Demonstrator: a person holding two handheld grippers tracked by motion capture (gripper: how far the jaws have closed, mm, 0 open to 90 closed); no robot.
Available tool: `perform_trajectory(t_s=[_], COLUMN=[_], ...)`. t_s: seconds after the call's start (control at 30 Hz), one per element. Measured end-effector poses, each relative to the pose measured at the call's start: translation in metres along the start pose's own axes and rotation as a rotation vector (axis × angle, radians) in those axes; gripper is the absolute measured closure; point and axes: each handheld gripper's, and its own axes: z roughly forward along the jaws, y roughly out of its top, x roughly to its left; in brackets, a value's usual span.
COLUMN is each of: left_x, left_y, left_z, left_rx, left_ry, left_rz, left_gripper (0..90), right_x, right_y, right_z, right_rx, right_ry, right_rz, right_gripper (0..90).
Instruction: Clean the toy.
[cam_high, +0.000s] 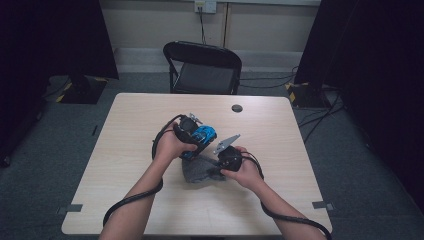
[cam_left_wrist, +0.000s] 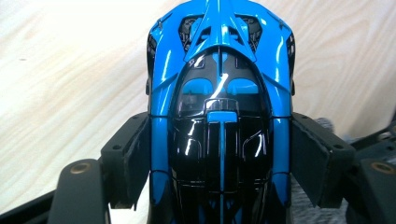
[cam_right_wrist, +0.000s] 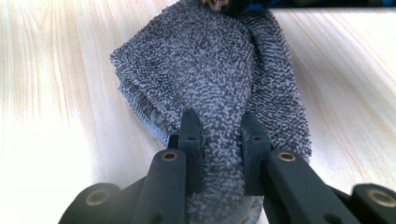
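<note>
Mid-frame in the high view, the left gripper clamps a glossy blue-and-black toy car, its lower end cut off; the right gripper pinches a grey terry cloth just below, partly hidden by hands

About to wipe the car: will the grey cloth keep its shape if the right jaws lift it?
Probably not. The cloth looks like soft terry, bunched between the right gripper jaws, so it should droop. Its looped pile probably grips well, and it seems light.
</note>
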Motion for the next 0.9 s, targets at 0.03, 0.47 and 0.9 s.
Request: perform_trajectory(t_s=[0.03,0.47,0.9], left_x=[0.003,0.010,0.003], left_y=[0.000,-0.009,-0.018], left_z=[-0.002,-0.010,-0.010], left_rx=[-0.002,0.013,0.024], left_ry=[0.000,0.016,-0.002], left_rz=[-0.010,-0.010,0.018], left_gripper=[28.2,28.2,28.2], right_x=[-0.001,-0.021,-0.046], right_y=[-0.001,-0.014,-0.025], right_z=[-0.001,-0.025,-0.049], right_rx=[0.004,0.030,0.004], right_ry=[-0.001,-0.074,-0.143], right_rz=[0.000,0.040,0.123], right_gripper=[75.1,75.1,75.1])
